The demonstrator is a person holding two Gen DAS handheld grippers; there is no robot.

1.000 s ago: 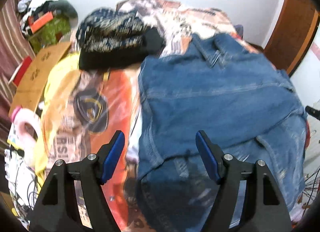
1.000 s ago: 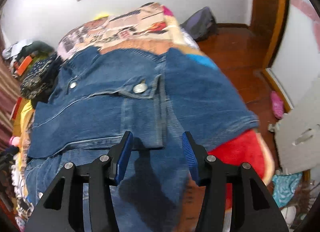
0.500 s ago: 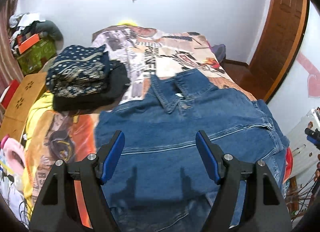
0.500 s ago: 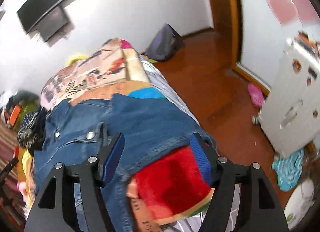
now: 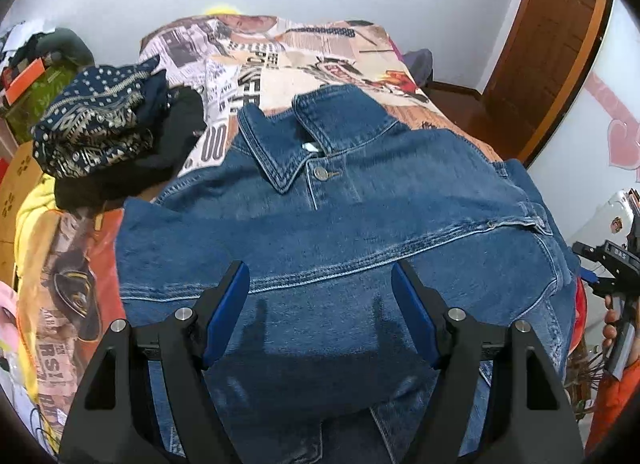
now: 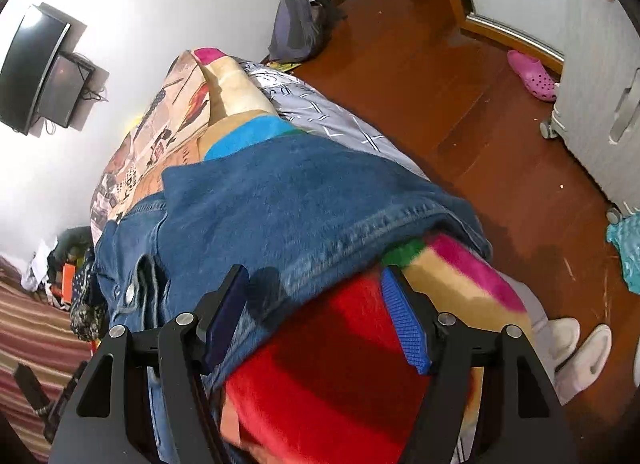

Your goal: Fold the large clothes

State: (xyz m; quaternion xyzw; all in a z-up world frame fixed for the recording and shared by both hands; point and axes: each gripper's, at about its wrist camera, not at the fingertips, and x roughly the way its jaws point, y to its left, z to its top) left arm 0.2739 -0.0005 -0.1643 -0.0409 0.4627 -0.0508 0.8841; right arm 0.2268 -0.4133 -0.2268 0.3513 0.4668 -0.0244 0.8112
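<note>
A blue denim jacket (image 5: 340, 232) lies on the bed, collar toward the far wall, one panel folded across its front. My left gripper (image 5: 320, 304) is open and empty, held above the jacket's lower half. My right gripper (image 6: 316, 308) is open and empty at the bed's right side, above the jacket's folded edge (image 6: 304, 208) and a red blanket (image 6: 320, 376). The right gripper also shows at the right edge of the left wrist view (image 5: 612, 264).
A pile of folded dark patterned clothes (image 5: 104, 132) sits at the bed's left. The printed bed cover (image 5: 260, 64) stretches to the far wall. On the wooden floor (image 6: 460, 112) are a dark bag (image 6: 300, 28), a pink clog (image 6: 532, 76) and white slippers (image 6: 580, 348).
The left view has swung from the jacket's left edge to its centre and backed off. The right gripper has swung right to the bed's edge and opened a little wider.
</note>
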